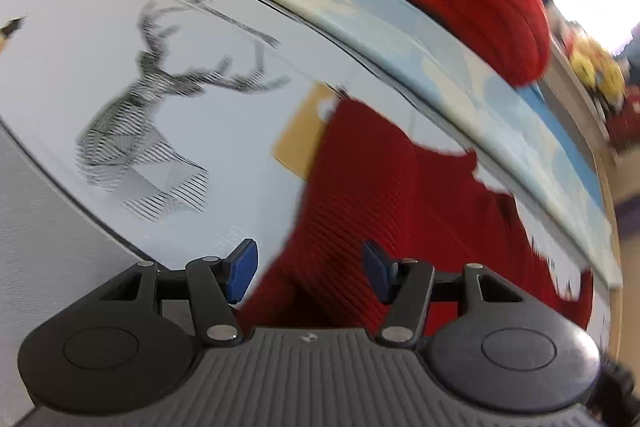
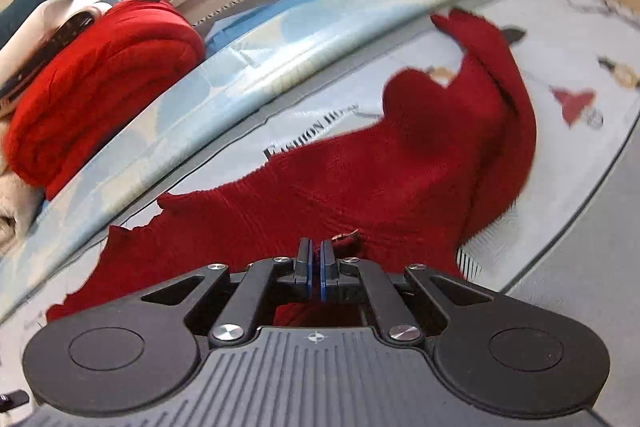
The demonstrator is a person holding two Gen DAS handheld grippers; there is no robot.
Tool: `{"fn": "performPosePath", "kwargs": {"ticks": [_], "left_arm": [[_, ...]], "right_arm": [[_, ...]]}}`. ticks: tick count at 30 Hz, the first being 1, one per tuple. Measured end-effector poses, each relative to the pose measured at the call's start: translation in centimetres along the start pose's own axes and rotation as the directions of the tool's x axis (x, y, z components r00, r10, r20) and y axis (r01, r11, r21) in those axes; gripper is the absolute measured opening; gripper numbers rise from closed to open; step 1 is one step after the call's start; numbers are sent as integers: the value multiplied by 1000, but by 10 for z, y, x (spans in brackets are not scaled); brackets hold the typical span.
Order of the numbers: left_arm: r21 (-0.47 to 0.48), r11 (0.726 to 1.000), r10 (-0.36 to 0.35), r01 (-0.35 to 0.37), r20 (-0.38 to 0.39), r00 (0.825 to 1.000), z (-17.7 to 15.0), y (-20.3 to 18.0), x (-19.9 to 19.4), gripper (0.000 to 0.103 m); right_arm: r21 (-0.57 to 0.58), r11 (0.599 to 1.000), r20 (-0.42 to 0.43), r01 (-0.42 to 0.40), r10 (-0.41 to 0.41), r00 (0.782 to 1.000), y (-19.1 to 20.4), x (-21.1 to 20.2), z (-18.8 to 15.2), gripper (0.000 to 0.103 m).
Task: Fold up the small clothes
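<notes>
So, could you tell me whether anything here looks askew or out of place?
The dark red knit garment lies rumpled rather than flat, one part twisted up toward the folded blue quilt. Nothing looks spilled or damaged.

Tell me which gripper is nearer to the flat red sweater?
Right. The right gripper is shut on the sweater, pinching its fabric. The left gripper is open just above the sweater's edge, not gripping it.

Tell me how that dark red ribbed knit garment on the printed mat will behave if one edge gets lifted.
The dark red ribbed knit garment will probably drape and sag: it already lies rumpled, with a sleeve curling away. The ribbed knit looks stretchy, so a lifted edge may lengthen before the rest follows. It likely won't slip from blue pads, though it may drag across the printed mat.
</notes>
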State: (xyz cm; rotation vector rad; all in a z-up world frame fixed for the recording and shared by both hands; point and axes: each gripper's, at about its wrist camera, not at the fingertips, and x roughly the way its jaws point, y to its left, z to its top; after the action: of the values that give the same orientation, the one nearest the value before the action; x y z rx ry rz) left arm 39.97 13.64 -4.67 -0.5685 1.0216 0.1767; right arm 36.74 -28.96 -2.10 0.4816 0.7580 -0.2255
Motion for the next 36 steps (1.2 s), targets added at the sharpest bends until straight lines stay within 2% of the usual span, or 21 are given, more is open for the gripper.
{"fn": "performPosePath", "kwargs": {"ticks": [4, 6, 8, 9, 11, 12, 13, 14, 16, 17, 19, 20, 21, 22, 24, 25, 27, 29, 32, 33, 36], "left_arm": [[26, 1000, 9, -9, -31, 999, -9, -4, 11, 63], [35, 999, 25, -23, -38, 999, -11, -5, 14, 63], [51, 998, 47, -45, -44, 998, -13, -5, 18, 59], [61, 996, 69, -66, -49, 996, -15, -6, 21, 59], [89, 988, 129, -124, -55, 990, -19, -6, 25, 59], [91, 987, 138, -133, -48, 989, -19, -7, 25, 59], [92, 986, 140, -137, -38, 989, -19, -9, 22, 55], [100, 986, 134, -133, -12, 991, -19, -13, 17, 53], [156, 984, 82, -90, 56, 995, -21, -27, 6, 53], [190, 980, 50, -61, 65, 997, -23, -34, 4, 53], [208, 978, 12, -19, 36, 999, -27, -37, 8, 51], [196, 980, 19, -20, 7, 1000, -29, -35, 13, 50], [179, 983, 53, -46, -33, 998, -31, -31, 22, 47], [171, 981, 107, -95, -67, 992, -34, -25, 30, 40], [191, 974, 136, -123, -56, 989, -36, -26, 31, 40], [208, 969, 141, -129, -41, 989, -35, -31, 25, 39], [235, 967, 94, -97, 24, 995, -34, -41, 12, 39], [251, 966, 53, -58, 25, 998, -36, -45, 14, 39], [203, 976, 106, -77, -135, 985, -46, -32, 44, 41], [182, 980, 99, -76, -121, 988, -45, -30, 41, 42], [232, 970, 86, -73, -47, 995, -39, -43, 20, 41]], "right_arm": [[36, 998, 66, -45, 42, 997, 0, -10, 4, 2], [43, 994, 169, -102, 93, 981, 5, -29, 11, 2], [14, 995, 252, -98, 91, 963, 7, -42, 14, 2], [20, 998, 236, -61, 55, 970, 3, -40, 14, 2], [66, 998, 70, 14, -18, 997, -11, -12, 12, 2], [95, 994, -40, 61, -57, 998, -21, 5, 7, 3], [129, 985, -113, 114, -100, 989, -31, 16, 2, 4], [164, 976, -127, 146, -126, 984, -39, 17, -2, 7], [179, 970, -85, 164, -151, 985, -43, 9, 1, 7], [165, 975, -28, 152, -149, 988, -39, 1, 3, 7], [117, 988, 66, 104, -113, 991, -28, -11, 7, 7], [104, 992, 78, 72, -80, 994, -26, -11, 8, 7], [103, 994, 51, 35, -40, 998, -25, -6, 7, 7], [109, 994, -19, 14, -12, 1000, -27, 3, 5, 7], [141, 989, -185, 38, -11, 983, -35, 26, -7, 8], [181, 982, -212, 61, -21, 977, -42, 31, -12, 8], [216, 974, -204, 61, -16, 979, -46, 30, -13, 8], [182, 982, -173, 43, -11, 985, -43, 27, -8, 9], [197, 979, -183, 48, -12, 983, -48, 27, -7, 11], [214, 976, -176, 50, -12, 984, -51, 24, -4, 11], [195, 980, -94, 45, -27, 995, -51, 6, 13, 11]]}}
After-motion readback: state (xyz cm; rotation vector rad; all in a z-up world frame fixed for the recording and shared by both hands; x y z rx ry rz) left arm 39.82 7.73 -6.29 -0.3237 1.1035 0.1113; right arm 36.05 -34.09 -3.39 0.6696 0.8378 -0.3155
